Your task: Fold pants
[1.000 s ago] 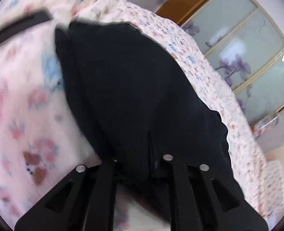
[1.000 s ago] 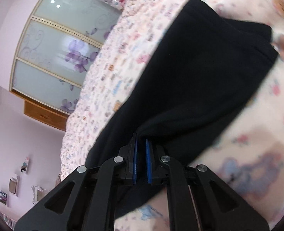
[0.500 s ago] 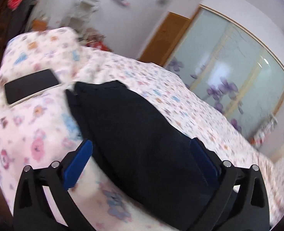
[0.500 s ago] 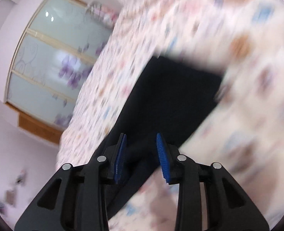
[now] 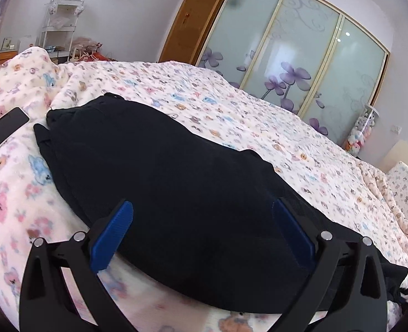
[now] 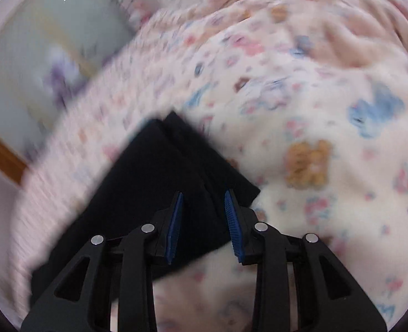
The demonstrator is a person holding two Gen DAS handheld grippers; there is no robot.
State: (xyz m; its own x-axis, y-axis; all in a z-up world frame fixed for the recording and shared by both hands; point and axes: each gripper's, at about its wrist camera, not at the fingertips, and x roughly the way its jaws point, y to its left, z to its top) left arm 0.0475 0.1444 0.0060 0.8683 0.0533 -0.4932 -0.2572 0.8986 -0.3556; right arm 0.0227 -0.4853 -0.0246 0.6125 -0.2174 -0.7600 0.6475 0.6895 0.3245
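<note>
The black pants (image 5: 154, 171) lie folded lengthwise on the pink patterned blanket (image 5: 231, 105). In the left wrist view they fill the middle, running from the far left to the near right. My left gripper (image 5: 202, 206) is wide open above their near part, holding nothing. In the blurred right wrist view an end of the pants (image 6: 162, 171) shows two stacked layers. My right gripper (image 6: 204, 195) is open just above that end, with cloth between and below the blue pads (image 6: 233, 218), not clamped.
A black phone-like slab (image 5: 1, 131) lies on the blanket at the far left. Sliding wardrobe doors (image 5: 300, 55) with purple flowers, a wooden door (image 5: 187, 25) and a white shelf rack (image 5: 59, 22) stand beyond the bed. A bear-print blanket (image 6: 328, 138) spreads right of my right gripper.
Both grippers have let go of the pants and opened. The left one pulled back and lifted, tilting up toward the room. The right one swung toward the pants' end and is still moving.
</note>
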